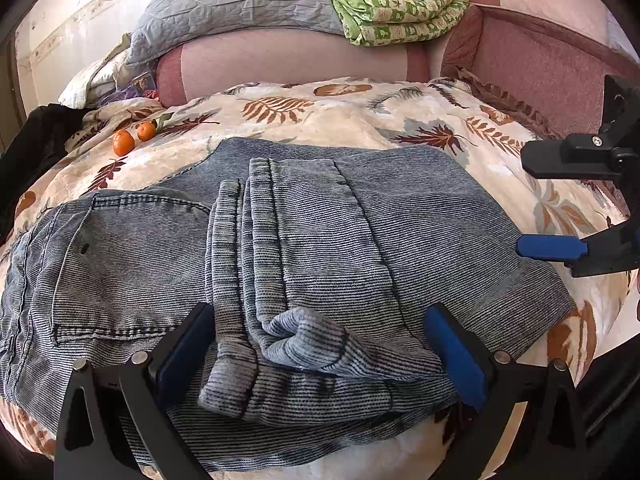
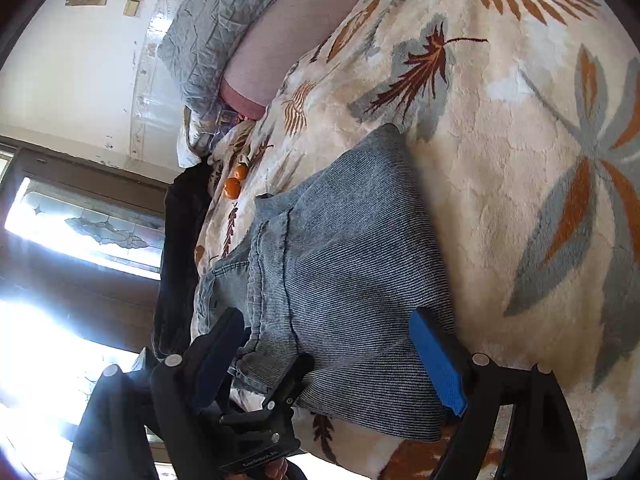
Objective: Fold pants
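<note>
A: Where are the pants?
B: The blue-grey ribbed denim pants [image 1: 304,240] lie partly folded on the cream fleece blanket w/ rust and grey leaf print [image 1: 344,116], legs doubled over the seat part, back pocket showing at left in the left wrist view.

A: Left gripper?
B: Left gripper [image 1: 320,352], black frame w/ blue pads, is low over the near edge of the pants. Jaws apart; a bunched fold of fabric sits between them, pads don't press it.

A: Right one?
B: Right gripper [image 2: 332,356] has jaws wide apart too, straddling the hem end of the pants. Blue pad [image 2: 438,364] lies on or just beside the cloth edge, can't tell which. No clamp on anything.

A: Anything else nearby?
B: Two small orange tangerines [image 1: 134,138] on the blanket, well apart from the pants. Beyond them, a grey quilted cover [image 1: 236,4] and a folded green-and-white checked blanket [image 1: 400,12] on a pink bolster [image 1: 280,60].
</note>
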Tool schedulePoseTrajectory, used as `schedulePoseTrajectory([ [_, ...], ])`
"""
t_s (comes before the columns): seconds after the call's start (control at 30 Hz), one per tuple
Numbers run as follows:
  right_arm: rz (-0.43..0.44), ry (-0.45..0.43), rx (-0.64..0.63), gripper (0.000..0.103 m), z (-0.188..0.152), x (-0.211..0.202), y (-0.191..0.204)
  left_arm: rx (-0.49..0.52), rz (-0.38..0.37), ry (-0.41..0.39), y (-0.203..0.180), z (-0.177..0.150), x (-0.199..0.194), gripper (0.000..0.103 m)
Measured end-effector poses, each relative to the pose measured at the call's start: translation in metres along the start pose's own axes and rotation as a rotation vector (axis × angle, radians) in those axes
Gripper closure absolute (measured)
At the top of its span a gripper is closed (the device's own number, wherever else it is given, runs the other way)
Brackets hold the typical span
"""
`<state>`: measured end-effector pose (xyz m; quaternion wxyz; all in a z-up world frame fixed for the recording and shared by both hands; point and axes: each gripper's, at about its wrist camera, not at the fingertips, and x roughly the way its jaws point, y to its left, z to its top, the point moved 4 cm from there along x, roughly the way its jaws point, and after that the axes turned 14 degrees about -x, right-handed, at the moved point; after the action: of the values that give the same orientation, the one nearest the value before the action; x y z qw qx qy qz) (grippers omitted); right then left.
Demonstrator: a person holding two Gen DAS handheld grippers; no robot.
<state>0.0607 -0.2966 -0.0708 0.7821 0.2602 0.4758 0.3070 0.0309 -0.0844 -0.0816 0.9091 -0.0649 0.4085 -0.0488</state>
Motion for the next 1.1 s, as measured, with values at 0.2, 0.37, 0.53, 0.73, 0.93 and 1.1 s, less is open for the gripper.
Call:
schedulePoseTrajectory([
  [0.2, -0.027, 0.022, -0.010, 0.016, -0.002, 0.003, -0.003, 0.000, 0.000, -0.002, 0.000, 0.000, 0.000, 0.000],
  [0.37, 0.023, -0.030, -0.021, 0.016, 0.002, -0.007, 0.003, 0.004, -0.001, -0.016, 0.000, -0.001, -0.001, 0.000],
  [0.53, -0.063, 0.020, -0.026, 0.016, -0.002, 0.000, -0.005, 0.007, -0.004, -0.020, 0.000, -0.002, -0.002, 0.000],
  [0.73, -0.025, -0.033, -0.026, 0.016, 0.003, -0.016, -0.003, 0.007, 0.003, -0.050, 0.003, 0.014, -0.024, 0.000],
  [0.93, -0.131, 0.045, -0.095, 0.016, -0.004, -0.006, -0.001, -0.148, 0.035, -0.264, 0.040, 0.030, -0.093, 0.000],
  [1.1, -0.124, -0.003, -0.064, 0.016, 0.001, -0.012, -0.001, -0.321, 0.122, -0.287, 0.098, 0.020, -0.104, 0.000],
])
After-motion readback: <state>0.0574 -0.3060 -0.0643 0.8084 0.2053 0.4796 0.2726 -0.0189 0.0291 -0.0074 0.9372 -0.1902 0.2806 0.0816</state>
